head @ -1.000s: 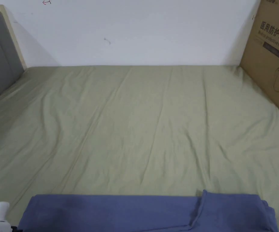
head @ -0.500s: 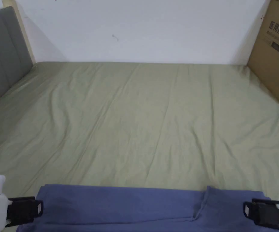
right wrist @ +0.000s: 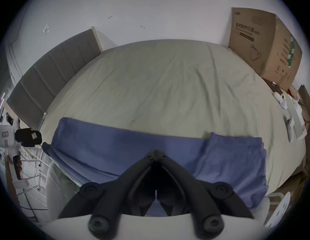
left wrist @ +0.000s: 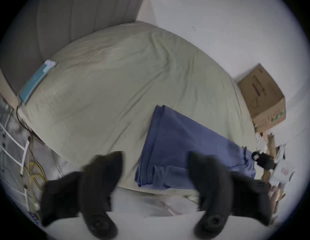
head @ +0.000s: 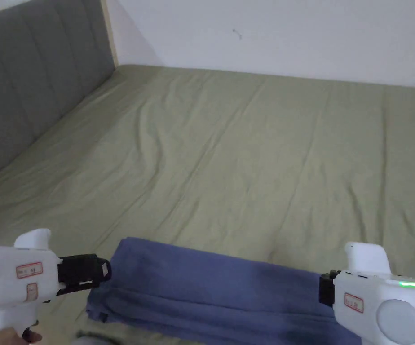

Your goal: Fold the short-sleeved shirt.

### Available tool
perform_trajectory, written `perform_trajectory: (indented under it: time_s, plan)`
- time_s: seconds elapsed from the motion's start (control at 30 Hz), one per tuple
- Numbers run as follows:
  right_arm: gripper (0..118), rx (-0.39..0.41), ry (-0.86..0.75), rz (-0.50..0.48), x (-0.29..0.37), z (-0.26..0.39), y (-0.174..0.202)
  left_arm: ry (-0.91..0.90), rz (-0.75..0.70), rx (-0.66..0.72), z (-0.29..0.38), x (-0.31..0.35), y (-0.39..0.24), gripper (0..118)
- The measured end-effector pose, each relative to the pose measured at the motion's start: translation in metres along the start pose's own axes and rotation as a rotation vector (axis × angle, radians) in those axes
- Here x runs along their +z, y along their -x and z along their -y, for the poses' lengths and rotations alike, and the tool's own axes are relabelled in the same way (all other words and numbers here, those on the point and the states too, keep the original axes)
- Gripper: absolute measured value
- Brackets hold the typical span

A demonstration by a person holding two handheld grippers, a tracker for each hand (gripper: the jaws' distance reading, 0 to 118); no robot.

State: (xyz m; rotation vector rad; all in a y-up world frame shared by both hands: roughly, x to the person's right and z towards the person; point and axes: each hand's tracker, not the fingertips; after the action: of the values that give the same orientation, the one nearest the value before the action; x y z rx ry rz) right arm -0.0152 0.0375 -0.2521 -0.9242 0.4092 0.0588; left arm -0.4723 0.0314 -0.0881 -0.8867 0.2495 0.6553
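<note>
In the left gripper view, at the bottom of the frame, the left gripper (left wrist: 155,171) had its two black jaws spread wide with nothing between them, aimed at the near end of the shirt (left wrist: 185,150). In the right gripper view the right gripper (right wrist: 156,154) showed its jaws drawn together to a point at lower centre, their tips over blue cloth; whether they pinched any of it could not be told.

The shirt (head: 211,292) lay across the bottom of the head view as a long, narrow blue band, already doubled lengthwise, on the near part of the green bed sheet (head: 247,148). Its left end sat just beside the left gripper (head: 105,269), its right end ran under the right gripper (head: 322,289). The step in hand looked like taking both ends to fold the band across. To do it well, each gripper should probably catch all stacked layers at a corner, since the left end showed several loose edges.

Beyond the shirt, the sheet stretched bare to the wall at the top of the frame. A grey headboard (head: 31,90) bounded the upper left, and a cardboard box (right wrist: 265,48) stood in the upper right of the right gripper view.
</note>
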Motion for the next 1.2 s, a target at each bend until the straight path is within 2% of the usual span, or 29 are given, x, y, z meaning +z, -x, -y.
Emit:
perform_trajectory:
  time_s: [0.03, 0.07, 0.23, 0.33, 0.4, 0.43, 0.47, 0.5, 0.53, 0.6, 0.73, 0.83, 0.9, 0.97, 1.07, 1.2]
  plan:
    - [0, 0.0, 0.009, -0.027, -0.003, -0.001, 0.003, 0.004, 0.015, 0.034, 0.003, -0.003, 0.004, 108]
    - [0, -0.004, 0.015, -0.045, -0.006, -0.001, 0.006, 0.009, 0.053, 0.065, 0.006, -0.008, 0.011, 112]
    - [0, 0.056, 0.052, -0.059, -0.014, 0.005, 0.027, 0.066, 0.201, 0.235, 0.02, -0.042, 0.032, 112]
    - [0, 0.043, 0.074, -0.076, -0.019, 0.009, 0.027, 0.096, 0.32, 0.351, 0.029, -0.068, 0.036, 111]
    - [0, 0.022, 0.088, -0.087, -0.019, 0.013, 0.027, 0.074, 0.297, 0.38, 0.028, -0.071, 0.044, 105]
    - [0, 0.016, 0.092, -0.089, -0.019, 0.015, 0.026, 0.072, 0.313, 0.397, 0.027, -0.07, 0.04, 73]
    - [0, 0.012, 0.094, -0.088, -0.02, 0.016, 0.025, 0.073, 0.278, 0.399, 0.025, -0.065, 0.037, 25]
    - [0, 0.011, 0.097, -0.088, -0.019, 0.018, 0.025, 0.071, 0.224, 0.375, 0.023, -0.061, 0.036, 5]
    - [0, 0.01, 0.1, -0.087, -0.019, 0.019, 0.025, 0.067, 0.124, 0.286, 0.024, -0.063, 0.04, 5]
    - [0, 0.006, 0.109, -0.085, -0.022, 0.022, 0.023, 0.13, 0.257, 0.369, 0.03, -0.076, 0.034, 5]
    - [0, -0.024, 0.115, -0.09, -0.019, 0.025, 0.013, 0.096, 0.205, 0.318, 0.016, -0.057, 0.026, 5]
    - [0, -0.049, 0.104, -0.088, -0.013, 0.024, 0.003, 0.053, 0.236, 0.289, 0.004, -0.038, 0.008, 5]
    - [0, -0.069, 0.093, -0.079, -0.009, 0.023, -0.005, 0.032, 0.201, 0.197, -0.005, -0.025, -0.021, 5]
    - [0, -0.093, 0.076, -0.079, -0.001, 0.022, -0.016, 0.0, 0.182, 0.017, -0.016, -0.011, -0.064, 5]
    - [0, -0.113, 0.057, -0.063, 0.009, 0.023, -0.031, -0.025, 0.218, -0.171, -0.018, 0.0, -0.13, 5]
    - [0, -0.199, 0.036, -0.043, 0.017, 0.029, -0.057, -0.007, 0.305, -0.432, 0.002, -0.005, -0.222, 5]
